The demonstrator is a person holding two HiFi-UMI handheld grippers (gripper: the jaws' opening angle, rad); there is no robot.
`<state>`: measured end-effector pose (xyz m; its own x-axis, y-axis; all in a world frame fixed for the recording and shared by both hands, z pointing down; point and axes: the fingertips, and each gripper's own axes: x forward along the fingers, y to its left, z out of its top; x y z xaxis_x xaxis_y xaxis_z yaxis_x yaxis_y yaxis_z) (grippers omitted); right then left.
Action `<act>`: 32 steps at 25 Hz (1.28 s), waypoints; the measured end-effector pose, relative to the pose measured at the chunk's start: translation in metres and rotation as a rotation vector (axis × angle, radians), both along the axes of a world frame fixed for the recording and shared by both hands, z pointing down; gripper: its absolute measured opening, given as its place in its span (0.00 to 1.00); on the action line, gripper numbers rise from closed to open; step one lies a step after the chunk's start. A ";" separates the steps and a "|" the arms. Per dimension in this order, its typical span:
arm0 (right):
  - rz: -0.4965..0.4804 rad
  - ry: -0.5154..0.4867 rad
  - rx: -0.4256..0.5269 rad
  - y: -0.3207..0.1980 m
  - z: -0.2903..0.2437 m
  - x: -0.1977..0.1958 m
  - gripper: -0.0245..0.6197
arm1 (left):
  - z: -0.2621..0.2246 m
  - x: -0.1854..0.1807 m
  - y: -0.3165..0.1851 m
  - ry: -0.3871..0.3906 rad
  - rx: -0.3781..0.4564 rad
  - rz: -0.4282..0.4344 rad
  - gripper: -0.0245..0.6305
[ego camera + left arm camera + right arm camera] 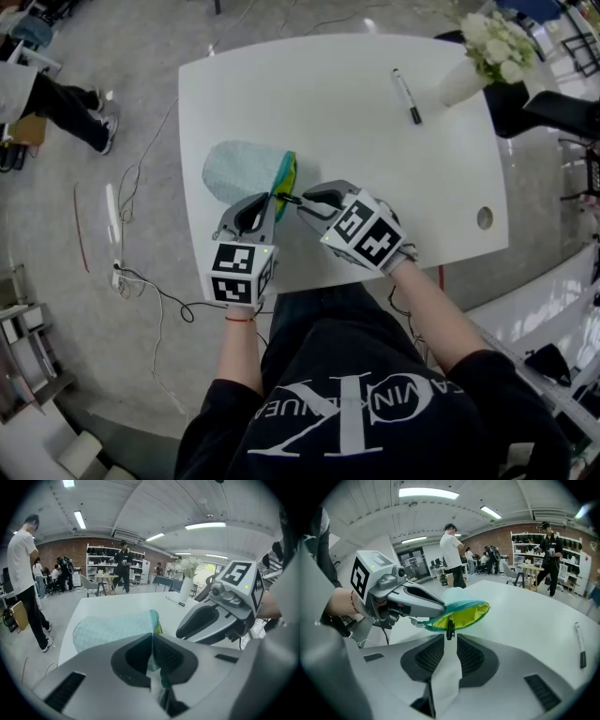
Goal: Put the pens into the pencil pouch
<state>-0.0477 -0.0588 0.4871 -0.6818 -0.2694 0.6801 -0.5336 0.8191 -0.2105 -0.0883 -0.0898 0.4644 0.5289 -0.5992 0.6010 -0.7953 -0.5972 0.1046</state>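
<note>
One big white worktop [375, 169] carries everything. The light blue pencil pouch [239, 169] lies near its front edge, mouth open, yellow lining showing. The left tongs [272, 199] are pressed together, pinching the pouch's teal zipper edge. The right tongs [302, 202] sit spread just beside them, gripping nothing. A black pen [406, 96] lies well apart, near a vase of flowers [461, 84]. The tiny black zipper pull [450, 630] hangs right at the right tongs' tips.
</note>
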 end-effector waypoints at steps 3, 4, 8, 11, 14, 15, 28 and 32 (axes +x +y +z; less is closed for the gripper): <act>-0.014 0.032 -0.008 0.004 0.009 0.007 0.18 | -0.001 0.002 -0.002 0.004 -0.002 -0.003 0.05; -0.020 0.037 -0.009 0.005 0.011 0.007 0.17 | -0.001 0.002 -0.002 0.005 -0.002 -0.003 0.05; -0.014 0.024 0.001 0.002 0.009 0.005 0.13 | -0.001 0.006 0.000 0.001 -0.004 0.006 0.05; -0.017 0.020 0.017 0.000 0.004 0.001 0.12 | 0.001 0.008 0.003 -0.008 -0.006 0.019 0.05; -0.032 0.022 0.024 -0.001 0.002 -0.006 0.12 | 0.001 0.010 0.006 -0.027 -0.001 0.042 0.05; -0.036 0.022 0.025 -0.001 0.002 -0.008 0.11 | 0.001 0.011 0.008 -0.032 0.000 0.050 0.05; -0.074 0.061 0.021 -0.006 0.007 -0.031 0.11 | -0.004 0.006 0.009 -0.013 0.005 0.068 0.05; -0.058 0.056 0.024 -0.008 0.004 -0.026 0.13 | -0.005 0.005 0.004 0.000 0.004 0.056 0.05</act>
